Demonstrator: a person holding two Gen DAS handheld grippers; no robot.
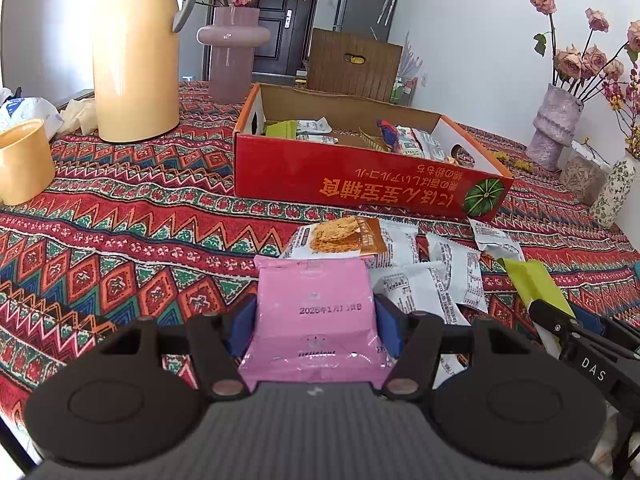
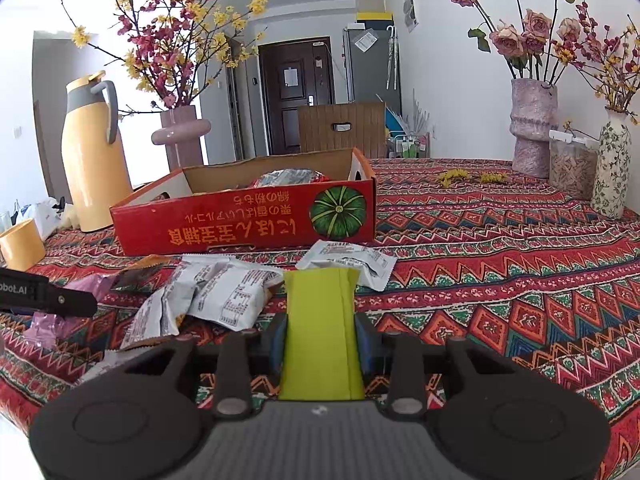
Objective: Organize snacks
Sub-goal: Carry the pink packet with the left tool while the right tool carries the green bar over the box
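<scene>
My left gripper (image 1: pixel 316 330) is shut on a pink snack packet (image 1: pixel 316 312), held just above the patterned tablecloth. My right gripper (image 2: pixel 320 338) is shut on a yellow-green snack packet (image 2: pixel 320 332); that packet and gripper also show at the right of the left wrist view (image 1: pixel 536 288). A red cardboard box (image 1: pixel 360 178) with a pumpkin picture stands ahead, open on top, with several packets inside; it shows in the right wrist view too (image 2: pixel 248 224). A loose pile of white snack packets (image 1: pixel 436 276) and a brown biscuit packet (image 1: pixel 344 236) lies in front of the box.
A yellow thermos jug (image 1: pixel 136 60) and a yellow cup (image 1: pixel 24 160) stand at the left. A pink vase of flowers (image 1: pixel 232 52) stands behind the box. Vases (image 2: pixel 534 128) and a clear jar (image 2: pixel 572 168) stand at the table's right edge.
</scene>
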